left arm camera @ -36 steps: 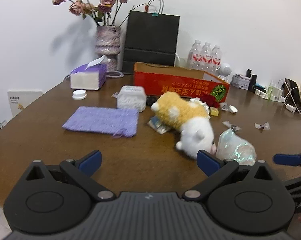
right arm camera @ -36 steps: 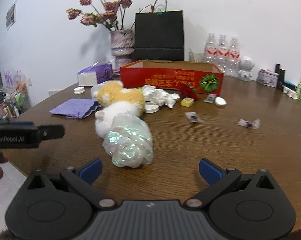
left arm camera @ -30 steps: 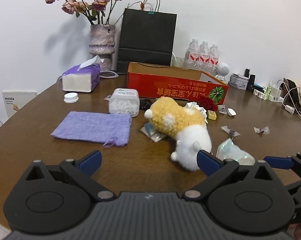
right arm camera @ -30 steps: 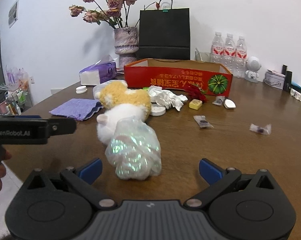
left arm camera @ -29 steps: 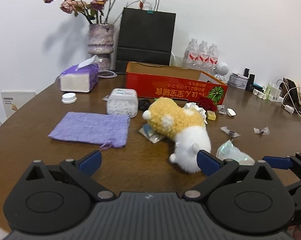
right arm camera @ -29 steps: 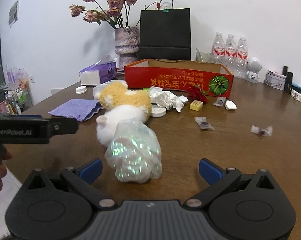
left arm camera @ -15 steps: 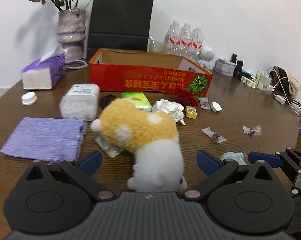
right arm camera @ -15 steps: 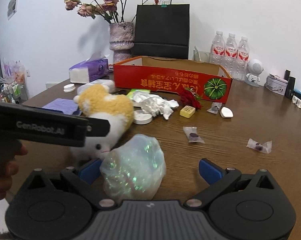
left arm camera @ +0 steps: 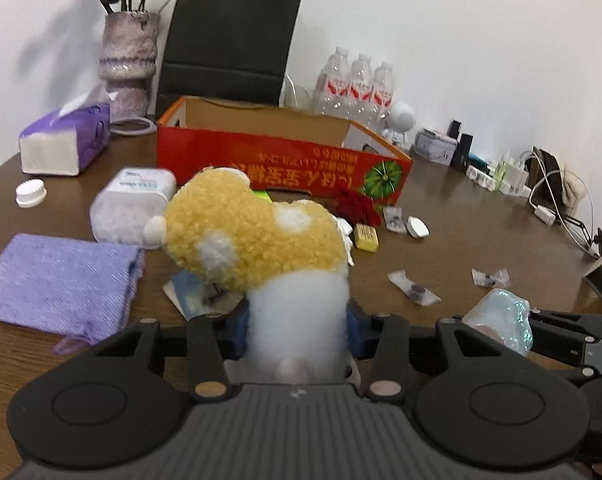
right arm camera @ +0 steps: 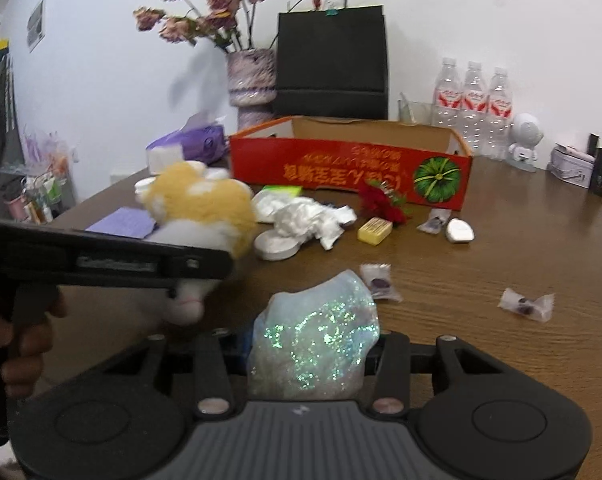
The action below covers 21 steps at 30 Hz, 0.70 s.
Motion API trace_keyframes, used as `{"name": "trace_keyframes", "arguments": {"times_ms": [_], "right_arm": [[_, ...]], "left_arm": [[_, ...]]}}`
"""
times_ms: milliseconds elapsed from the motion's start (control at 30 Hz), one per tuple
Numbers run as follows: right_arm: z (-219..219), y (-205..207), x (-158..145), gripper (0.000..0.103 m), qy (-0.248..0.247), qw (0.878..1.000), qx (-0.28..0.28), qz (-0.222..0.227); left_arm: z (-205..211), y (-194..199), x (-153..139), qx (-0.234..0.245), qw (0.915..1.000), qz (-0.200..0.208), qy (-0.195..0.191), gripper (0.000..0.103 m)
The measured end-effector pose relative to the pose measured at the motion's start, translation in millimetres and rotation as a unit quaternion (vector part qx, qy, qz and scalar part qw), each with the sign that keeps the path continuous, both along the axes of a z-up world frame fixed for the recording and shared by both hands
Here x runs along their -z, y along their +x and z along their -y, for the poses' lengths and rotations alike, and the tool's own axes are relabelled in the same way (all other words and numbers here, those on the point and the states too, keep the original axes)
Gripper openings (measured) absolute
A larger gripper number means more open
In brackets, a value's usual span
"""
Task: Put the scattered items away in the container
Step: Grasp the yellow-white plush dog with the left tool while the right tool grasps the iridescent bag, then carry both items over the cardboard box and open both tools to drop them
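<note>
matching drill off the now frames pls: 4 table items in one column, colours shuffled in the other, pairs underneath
Items
1. plush toy
2. cardboard box
3. cloth
4. paper bag

Colours
A. black
B. purple
C. yellow and white
D. red outside

Pairs: 1-C, 2-D, 3-B, 4-A

Office or meeting room, likely: round brown wooden table (left arm camera: 481,216) standing against a plain white wall (left arm camera: 441,32); bottled water pack (left arm camera: 357,84), chargers and cables (left arm camera: 541,188), black paper bag (left arm camera: 229,44), tissue box (left arm camera: 65,144) sitting along the edge.
</note>
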State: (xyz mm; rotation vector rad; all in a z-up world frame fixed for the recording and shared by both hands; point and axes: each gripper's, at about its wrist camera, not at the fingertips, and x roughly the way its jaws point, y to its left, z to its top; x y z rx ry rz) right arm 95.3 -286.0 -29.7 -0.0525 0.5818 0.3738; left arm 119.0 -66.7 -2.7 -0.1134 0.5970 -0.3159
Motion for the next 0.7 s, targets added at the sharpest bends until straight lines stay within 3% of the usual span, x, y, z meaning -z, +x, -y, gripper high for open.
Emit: {"name": "trace_keyframes", "arguments": {"times_ms": [367,567,700], "right_arm": [[-5,33,-26,0.041,0.017,0.999,0.008,0.042],[-6,83,-47,0.042,0.036,0.997,0.029,0.057],[-7,121,-59,0.042,0.026,0.996,0.045,0.070]], "left_arm": [[-10,27,-33,-0.005,0.9989,0.044,-0.014,0.047],[-4,69,-58,-0.003,0.9967,0.079,-0.018,0.047],[0,105,-70,-0.026,0.9958,0.084,-0.024,0.047]]}}
